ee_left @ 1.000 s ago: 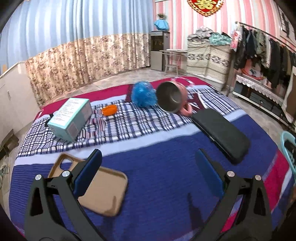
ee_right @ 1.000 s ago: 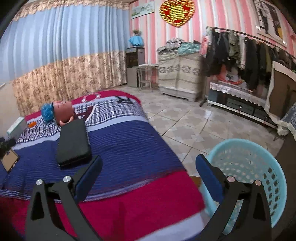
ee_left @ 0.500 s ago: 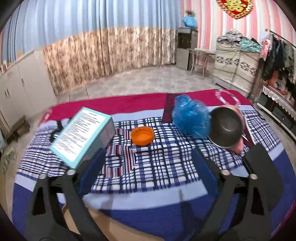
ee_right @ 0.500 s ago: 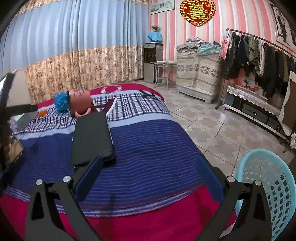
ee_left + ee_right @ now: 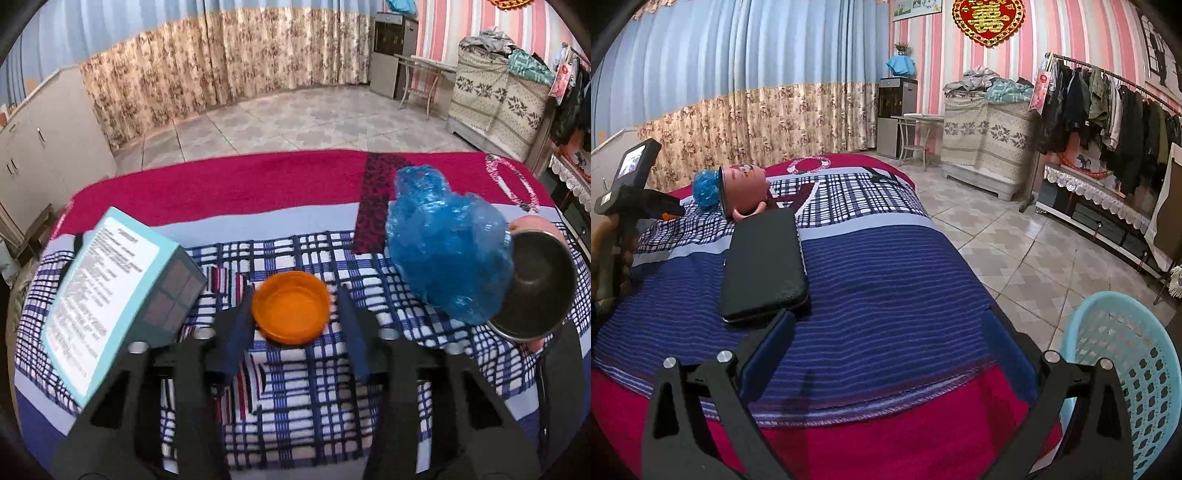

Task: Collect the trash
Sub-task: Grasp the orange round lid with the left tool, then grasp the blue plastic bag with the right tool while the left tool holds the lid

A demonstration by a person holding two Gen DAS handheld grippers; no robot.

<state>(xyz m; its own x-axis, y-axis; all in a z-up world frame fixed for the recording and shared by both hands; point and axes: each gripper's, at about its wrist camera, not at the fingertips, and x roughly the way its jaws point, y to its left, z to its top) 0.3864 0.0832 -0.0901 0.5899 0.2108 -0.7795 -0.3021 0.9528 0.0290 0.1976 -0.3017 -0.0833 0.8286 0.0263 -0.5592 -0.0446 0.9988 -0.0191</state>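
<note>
Cap (image 5: 291, 312): on the bed (image 5: 303, 384), between my left fingers (image 5: 239, 334).
Box (image 5: 110, 299): left of the cap.
Bag (image 5: 443, 251): right of the cap, touching the cup (image 5: 532, 291).
Case (image 5: 762, 264): on the bed, before the cup.
Basket (image 5: 1137, 376): on the floor, right of the bed.

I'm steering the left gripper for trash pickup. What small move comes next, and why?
Probably close the left gripper on the orange lid: its pads already sit on either side of the lid on the bed, with small gaps showing, so nothing is gripped yet.

Even indoor light, strong fisheye bending (edges vignetted), slight blur.
</note>
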